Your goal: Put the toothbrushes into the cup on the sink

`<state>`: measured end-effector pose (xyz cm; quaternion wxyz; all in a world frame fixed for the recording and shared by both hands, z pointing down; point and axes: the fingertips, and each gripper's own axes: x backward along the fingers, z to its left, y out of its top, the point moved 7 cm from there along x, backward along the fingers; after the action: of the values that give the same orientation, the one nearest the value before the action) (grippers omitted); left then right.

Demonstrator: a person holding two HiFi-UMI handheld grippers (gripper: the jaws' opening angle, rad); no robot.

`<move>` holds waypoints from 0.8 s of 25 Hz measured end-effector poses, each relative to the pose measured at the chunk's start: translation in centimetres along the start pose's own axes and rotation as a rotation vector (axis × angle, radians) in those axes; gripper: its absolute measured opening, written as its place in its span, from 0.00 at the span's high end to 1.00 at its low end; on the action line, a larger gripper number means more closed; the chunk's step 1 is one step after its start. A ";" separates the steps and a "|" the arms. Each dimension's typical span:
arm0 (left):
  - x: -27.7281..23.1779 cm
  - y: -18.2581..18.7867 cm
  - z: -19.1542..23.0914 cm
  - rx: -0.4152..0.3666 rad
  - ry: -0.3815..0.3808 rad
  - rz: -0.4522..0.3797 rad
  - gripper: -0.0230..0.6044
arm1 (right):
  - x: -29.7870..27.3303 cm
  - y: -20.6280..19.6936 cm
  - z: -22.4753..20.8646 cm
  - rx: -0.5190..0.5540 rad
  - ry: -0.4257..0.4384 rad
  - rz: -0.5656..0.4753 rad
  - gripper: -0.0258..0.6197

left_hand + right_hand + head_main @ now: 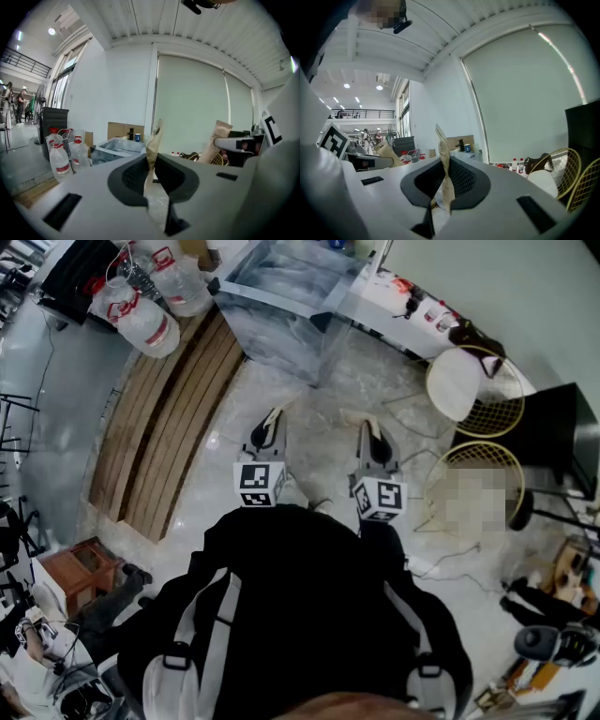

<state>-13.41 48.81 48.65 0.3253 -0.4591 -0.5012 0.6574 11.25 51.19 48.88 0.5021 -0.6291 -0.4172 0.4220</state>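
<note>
My left gripper [269,425] is shut on a long brown paper-wrapped toothbrush [153,140], which stands upright between the dark pads [133,177]. My right gripper [371,432] is shut on a second paper-wrapped toothbrush [442,154] in the same way. I hold both side by side, roughly level, over the pale floor in front of me. The grey sink unit [281,296] lies ahead and apart from both. A small blue cup [137,137] stands on it beside a dark tap; the right gripper view shows the cup [467,148] too. The other gripper's packet [218,137] appears at the right of the left gripper view.
Large water bottles [145,324] stand left of the sink, past a run of wooden slats [169,418]. Two gold wire chairs [478,381] sit to the right, with a black cabinet [562,437] behind. A small wooden stool [80,568] is at lower left.
</note>
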 end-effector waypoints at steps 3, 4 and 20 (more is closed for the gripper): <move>0.1 -0.3 0.4 0.009 -0.001 0.012 0.90 | -0.1 0.0 0.5 0.009 -0.001 0.012 0.92; 0.1 -0.2 0.6 0.012 -0.002 0.012 0.90 | -0.3 0.0 0.7 0.010 -0.002 0.015 0.92; -1.6 -0.9 4.0 0.012 -0.060 0.022 0.90 | -3.2 0.0 3.0 0.004 -0.038 0.021 0.92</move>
<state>-16.60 46.15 50.23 0.3057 -0.4426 -0.5018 0.6774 7.43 48.96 48.79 0.4908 -0.6243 -0.4192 0.4399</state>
